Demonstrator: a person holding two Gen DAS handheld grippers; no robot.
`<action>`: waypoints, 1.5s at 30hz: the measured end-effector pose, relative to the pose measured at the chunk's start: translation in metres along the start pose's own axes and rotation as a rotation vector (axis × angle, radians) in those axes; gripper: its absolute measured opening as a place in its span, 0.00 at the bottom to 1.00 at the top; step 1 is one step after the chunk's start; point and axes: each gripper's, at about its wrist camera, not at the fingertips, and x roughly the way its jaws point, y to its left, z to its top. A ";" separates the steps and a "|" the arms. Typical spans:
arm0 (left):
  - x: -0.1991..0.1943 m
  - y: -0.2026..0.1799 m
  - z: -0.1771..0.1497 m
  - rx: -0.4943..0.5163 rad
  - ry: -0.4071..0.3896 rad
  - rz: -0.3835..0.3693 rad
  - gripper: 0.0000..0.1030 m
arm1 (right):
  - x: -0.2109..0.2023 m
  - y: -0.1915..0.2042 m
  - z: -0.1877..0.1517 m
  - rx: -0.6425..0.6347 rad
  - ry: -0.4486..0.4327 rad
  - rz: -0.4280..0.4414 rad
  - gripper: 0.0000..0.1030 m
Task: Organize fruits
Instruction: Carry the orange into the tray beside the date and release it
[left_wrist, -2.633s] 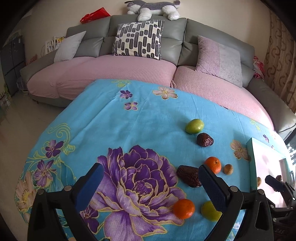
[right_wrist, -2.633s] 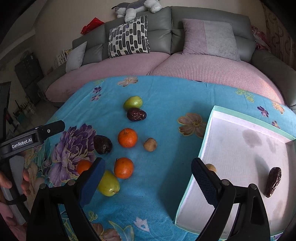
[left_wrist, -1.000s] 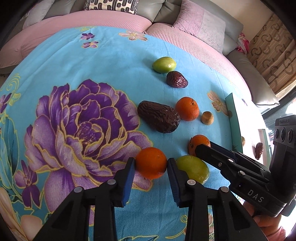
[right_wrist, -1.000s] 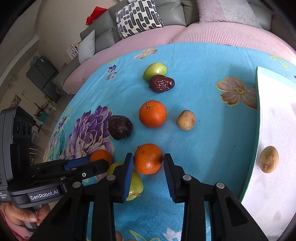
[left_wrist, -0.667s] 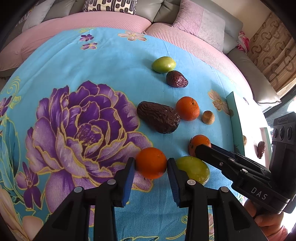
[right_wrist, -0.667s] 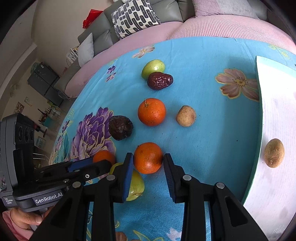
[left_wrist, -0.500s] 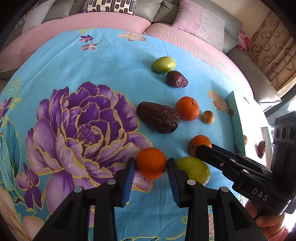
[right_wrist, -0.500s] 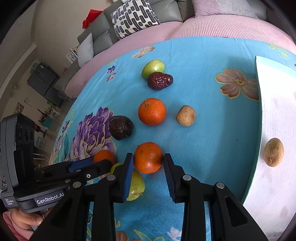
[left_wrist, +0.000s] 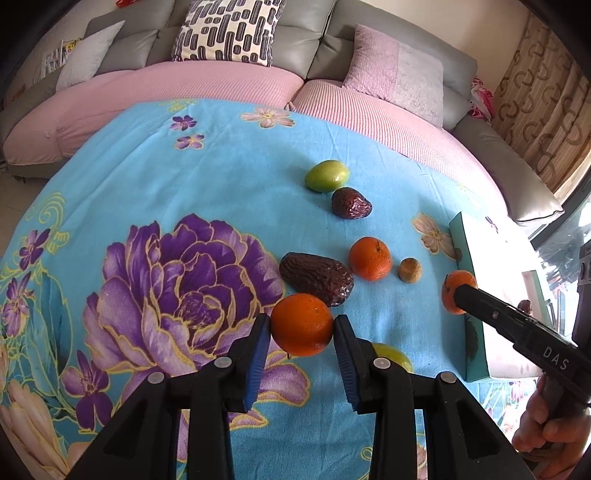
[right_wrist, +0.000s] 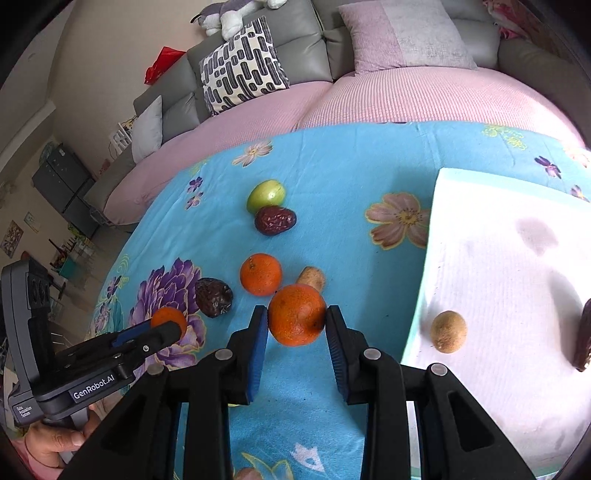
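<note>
Both grippers have risen since half a second ago, each carrying its orange clear of the cloth. Left gripper (left_wrist: 302, 326) clamps one orange (left_wrist: 302, 324) between its blue pads, above the purple peony print; a green fruit (left_wrist: 392, 355) lies just behind its right finger. Right gripper (right_wrist: 296, 320) pinches a second orange (right_wrist: 296, 314), held near the edge of the white tray (right_wrist: 509, 258), with a small brown fruit (right_wrist: 311, 277) half hidden behind it. On the blue floral tablecloth (left_wrist: 184, 184) remain a third orange (left_wrist: 370, 257), a large dark date (left_wrist: 316, 278), a smaller reddish date (left_wrist: 350, 203) touching a green fruit (left_wrist: 326, 175), and the brown fruit (left_wrist: 409, 270). The tray holds a round brown fruit (right_wrist: 448, 331) and, at its right edge, a dark date (right_wrist: 584, 339). Behind stand a grey-and-pink sofa (right_wrist: 369, 92), a patterned cushion (right_wrist: 243, 66) and a plush toy (right_wrist: 236, 11). Legible: "DAS" on the right gripper's body in the left view; "GenRobot.AI" on the left gripper's body in the right view.
</note>
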 end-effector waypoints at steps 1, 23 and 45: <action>-0.001 -0.004 0.001 0.011 -0.007 -0.001 0.36 | -0.006 -0.004 0.002 0.009 -0.012 -0.015 0.32; 0.005 -0.119 -0.003 0.284 0.028 -0.091 0.36 | -0.122 -0.152 0.002 0.234 -0.137 -0.554 0.32; 0.059 -0.220 -0.032 0.537 0.152 -0.176 0.36 | -0.114 -0.202 -0.012 0.356 -0.053 -0.582 0.32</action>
